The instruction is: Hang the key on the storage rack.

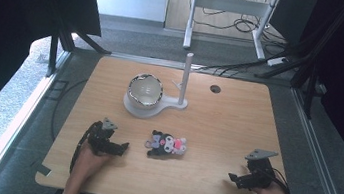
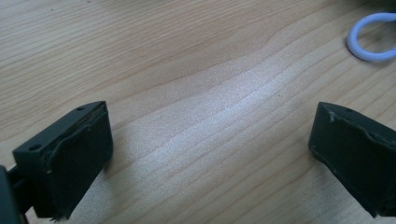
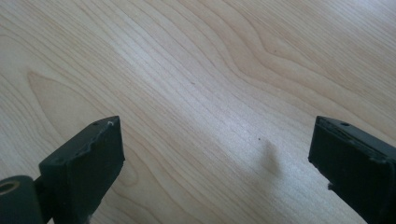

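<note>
The left gripper (image 1: 123,146), black and angular, rests near the table's near-left edge with its jaws wide apart and nothing between them. To its right lies a small soft toy (image 1: 167,145), black, grey and pink, on the pale wooden table (image 1: 226,129) with visible grain. Farther away stands a round shiny bowl (image 1: 144,90) on a white flat base (image 1: 138,109) with a thin upright post (image 1: 185,78). The right gripper (image 1: 234,178), near the near-right edge, is also wide and empty. Grey floor and cables (image 1: 250,24) lie beyond.

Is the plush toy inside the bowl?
No. The plush toy lies flat on the table, nearer the person than the bowl on its white stand.
</note>
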The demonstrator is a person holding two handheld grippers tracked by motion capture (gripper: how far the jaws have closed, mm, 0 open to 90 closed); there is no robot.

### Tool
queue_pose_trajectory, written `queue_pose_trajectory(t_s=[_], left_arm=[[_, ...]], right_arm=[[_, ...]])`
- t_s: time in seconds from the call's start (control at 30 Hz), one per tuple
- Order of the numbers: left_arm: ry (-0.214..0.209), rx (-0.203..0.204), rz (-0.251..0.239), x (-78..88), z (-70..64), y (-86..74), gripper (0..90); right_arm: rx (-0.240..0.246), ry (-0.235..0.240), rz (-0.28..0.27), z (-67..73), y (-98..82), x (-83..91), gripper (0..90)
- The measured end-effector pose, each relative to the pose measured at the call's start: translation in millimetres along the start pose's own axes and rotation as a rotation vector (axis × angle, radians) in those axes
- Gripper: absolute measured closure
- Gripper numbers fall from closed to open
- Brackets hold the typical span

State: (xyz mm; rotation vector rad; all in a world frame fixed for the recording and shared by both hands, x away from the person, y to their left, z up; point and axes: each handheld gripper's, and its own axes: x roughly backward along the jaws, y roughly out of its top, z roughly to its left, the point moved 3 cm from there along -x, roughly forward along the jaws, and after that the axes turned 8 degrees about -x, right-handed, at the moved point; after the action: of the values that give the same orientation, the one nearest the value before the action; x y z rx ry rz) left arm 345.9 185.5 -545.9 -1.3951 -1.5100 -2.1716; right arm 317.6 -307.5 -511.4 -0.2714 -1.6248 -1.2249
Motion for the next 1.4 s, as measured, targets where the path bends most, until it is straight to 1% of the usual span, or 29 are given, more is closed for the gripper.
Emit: queue_pose_trajectory(t_s=[0.37,0.63,0.73,1.0,1.4], left_arm=[[0.000,0.000,0.000,0.0,0.0,0.0,0.0],[0.000,0.000,0.000,0.0,0.0,0.0,0.0],[0.000,0.000,0.000,0.0,0.0,0.0,0.0],[0.000,0.000,0.000,0.0,0.0,0.0,0.0],[0.000,0.000,0.000,0.0,0.0,0.0,0.0]], right_arm=[[0.041,0.012,0.019,5.9,11.1,-4.7,3.8],[0.085,0.022,0.033,12.5,21.7,-8.3,4.2],[0.109,0.028,0.039,15.5,26.8,-9.7,4.6],[0.148,0.041,0.054,23.5,38.3,-13.9,5.2],[0.179,0.070,0.084,34.3,53.2,-23.5,5.2]])
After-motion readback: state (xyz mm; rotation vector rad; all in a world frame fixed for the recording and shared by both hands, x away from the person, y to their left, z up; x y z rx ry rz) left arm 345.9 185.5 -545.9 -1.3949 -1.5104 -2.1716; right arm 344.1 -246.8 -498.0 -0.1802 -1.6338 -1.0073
